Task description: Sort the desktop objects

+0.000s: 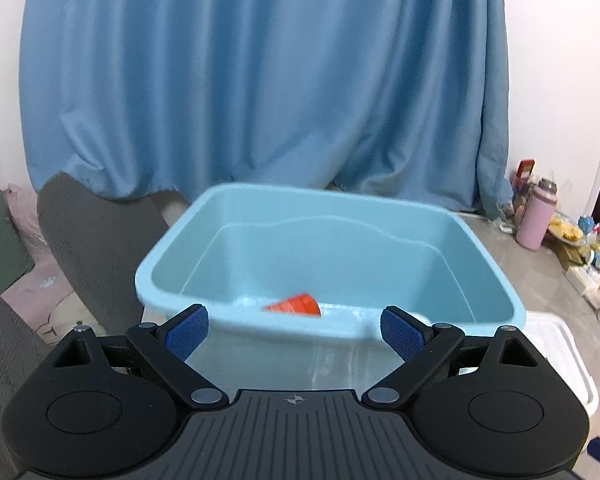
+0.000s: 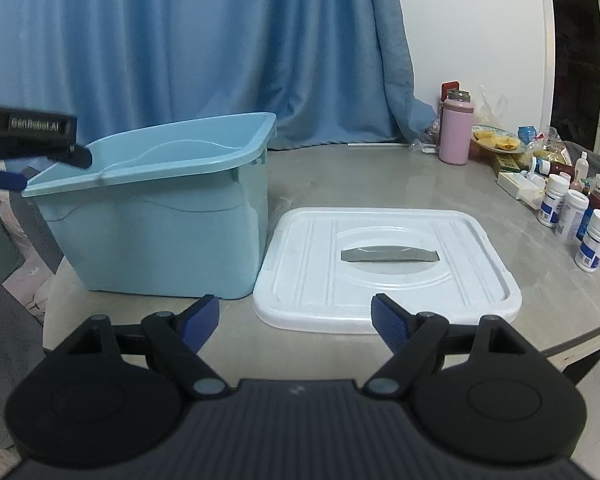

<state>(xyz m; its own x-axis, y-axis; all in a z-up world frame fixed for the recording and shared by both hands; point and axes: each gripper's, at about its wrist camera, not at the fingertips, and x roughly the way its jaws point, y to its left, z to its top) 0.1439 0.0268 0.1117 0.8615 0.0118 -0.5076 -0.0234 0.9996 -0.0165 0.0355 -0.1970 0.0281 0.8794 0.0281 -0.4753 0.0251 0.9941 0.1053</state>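
Through my left wrist camera, the left gripper (image 1: pixel 294 330) hangs just in front of the near rim of the blue bin (image 1: pixel 496 276), its jaws spread wide with nothing between the pads (image 1: pixel 188 330) — only the bin's rim and front wall show through the gap. Inside the bin, an orange-red cup (image 1: pixel 296 305) lies on its side against the near wall, partly hidden by the rim; the picture is blurred there, so I can't make out more of it. Right of the bin a corner of the white lid (image 1: pixel 560 356) shows on the table. Behind the bin hangs a blue curtain (image 1: pixel 260 80), and far right of it stands a pink bottle (image 1: pixel 536 220) among small clutter. Left of the bin is a grey chair back (image 1: pixel 92 232).

Through my right wrist camera, the right gripper (image 2: pixel 296 320) sits over the table's near edge, jaws open to a moderate width and empty. The bin (image 2: pixel 160 232) stands on the grey table (image 2: pixel 360 176), and the lid (image 2: pixel 380 240) lies flat just right of it, a grey recess (image 2: pixel 388 255) at its middle. The left gripper (image 2: pixel 36 140) is at the bin's left rim. Well right of the bin stand the pink bottle (image 2: pixel 456 132) and white pill bottles (image 2: pixel 572 216) — the curtain (image 2: pixel 180 40) hangs behind.
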